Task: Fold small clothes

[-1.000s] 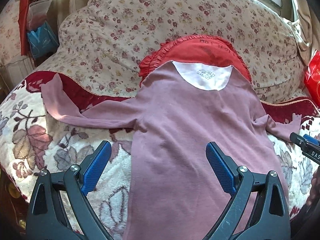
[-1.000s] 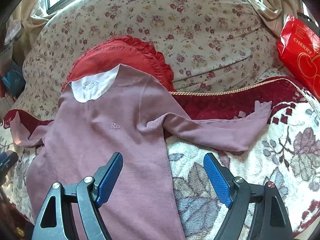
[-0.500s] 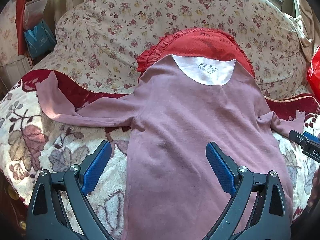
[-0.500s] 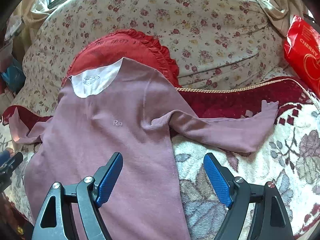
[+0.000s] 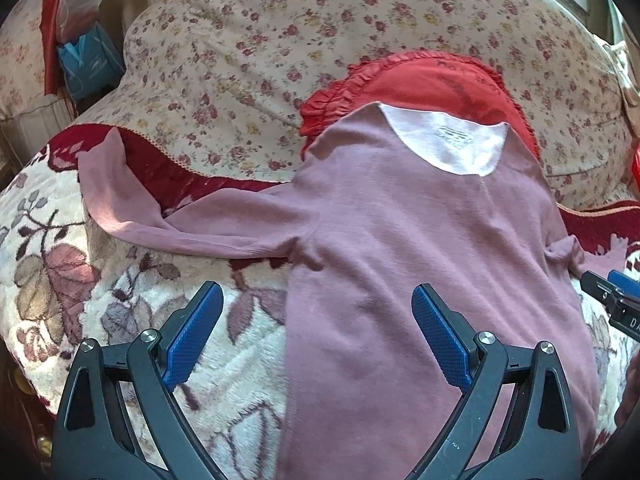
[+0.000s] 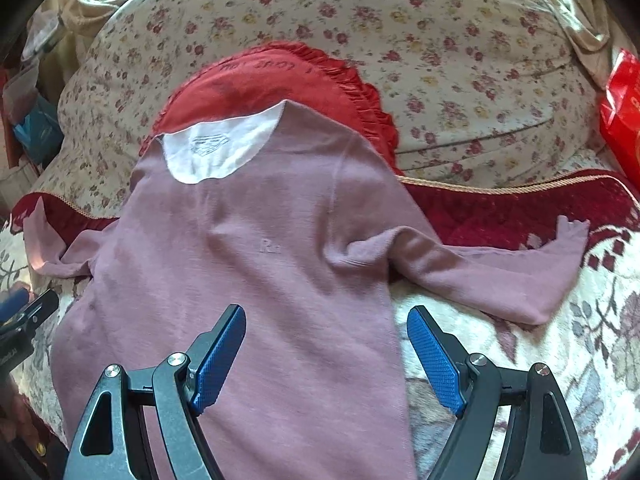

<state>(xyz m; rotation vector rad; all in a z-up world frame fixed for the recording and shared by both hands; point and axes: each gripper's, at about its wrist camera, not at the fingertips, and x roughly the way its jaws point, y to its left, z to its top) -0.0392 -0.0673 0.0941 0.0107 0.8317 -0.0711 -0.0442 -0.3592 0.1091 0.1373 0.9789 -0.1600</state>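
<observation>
A small mauve long-sleeved shirt [image 5: 400,240] [image 6: 248,264] lies face up and spread out on a sofa seat, its white-lined neck resting on a red frilled cushion [image 5: 432,80] [image 6: 260,76]. One sleeve [image 5: 168,216] stretches out to the left, the other sleeve [image 6: 500,272] to the right. My left gripper [image 5: 316,332] hovers open over the shirt's left side seam. My right gripper [image 6: 326,348] hovers open over the right side seam. Neither holds any cloth. The right gripper's tip [image 5: 612,300] shows at the left view's right edge.
The seat is covered by a fleecy cream blanket [image 5: 72,280] [image 6: 592,340] with leaf patterns and a dark red border. A floral backrest [image 5: 320,20] rises behind. A red bag [image 6: 620,112] stands at the far right, a blue packet [image 5: 88,60] at the far left.
Both grippers have moved forward and closer to the shirt, which looms larger in each view. Both stayed open and the shirt has not shifted.
</observation>
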